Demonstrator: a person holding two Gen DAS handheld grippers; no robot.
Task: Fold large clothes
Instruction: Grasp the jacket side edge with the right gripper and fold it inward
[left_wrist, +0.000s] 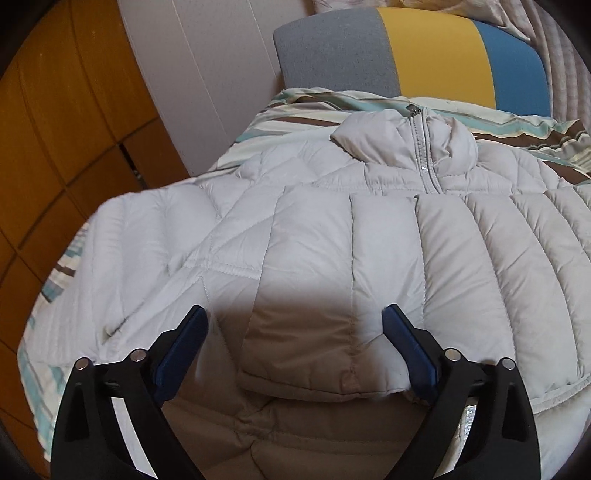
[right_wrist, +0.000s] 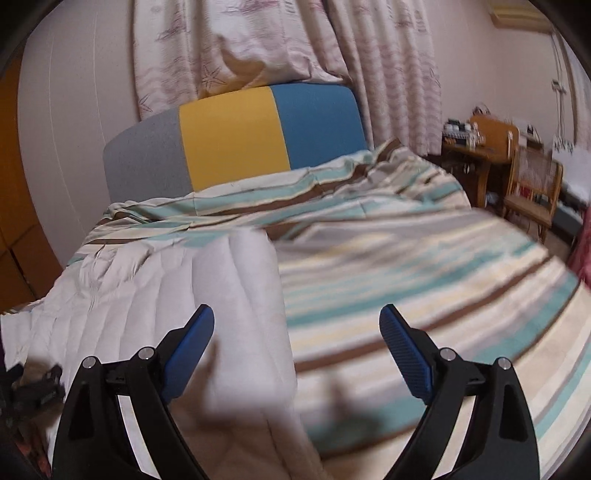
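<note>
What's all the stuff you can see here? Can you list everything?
Puffer jacket: one, pale grey, spread on the bed, zipped, a sleeve folded across its front.
Bedspread: one, striped teal, brown and cream, covering the bed.
Headboard: one, grey, yellow and blue panels, behind the bed.
Curtains: pale pink patterned, behind the headboard.
Wooden desk: one, brown, far right.
Left gripper: black, blue pads, jaws open over the jacket.
Right gripper: same, jaws open.
</note>
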